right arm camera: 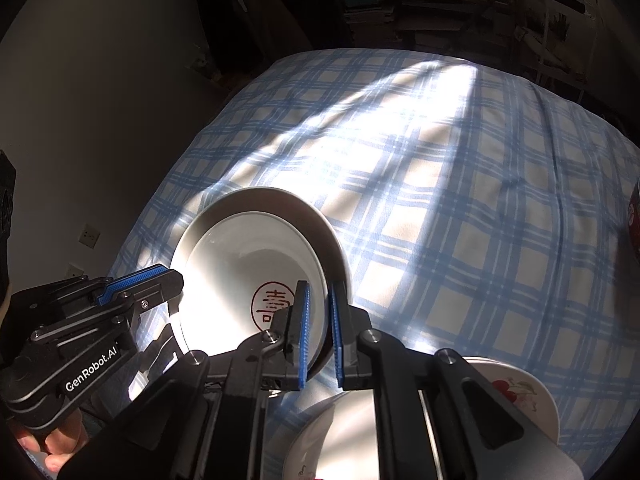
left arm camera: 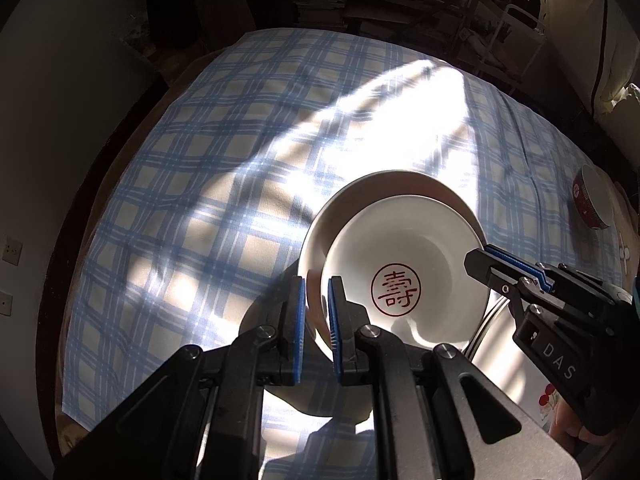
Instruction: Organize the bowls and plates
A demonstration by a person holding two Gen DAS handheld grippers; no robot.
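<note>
Two white plates are nested and tilted above the blue checked tablecloth. The inner plate bears a red round seal character, and the larger plain plate sits under it. My left gripper is shut on their left rims, seen from the right wrist as the black tool with a blue pad. My right gripper is shut on the right rims of the seal plate and the plain plate. It shows at the right edge of the left wrist view.
A shiny metal dish and a white plate with a red cherry pattern lie on the cloth near me. A red bowl stands at the table's right edge. A wall with sockets is to the left, cluttered shelves behind.
</note>
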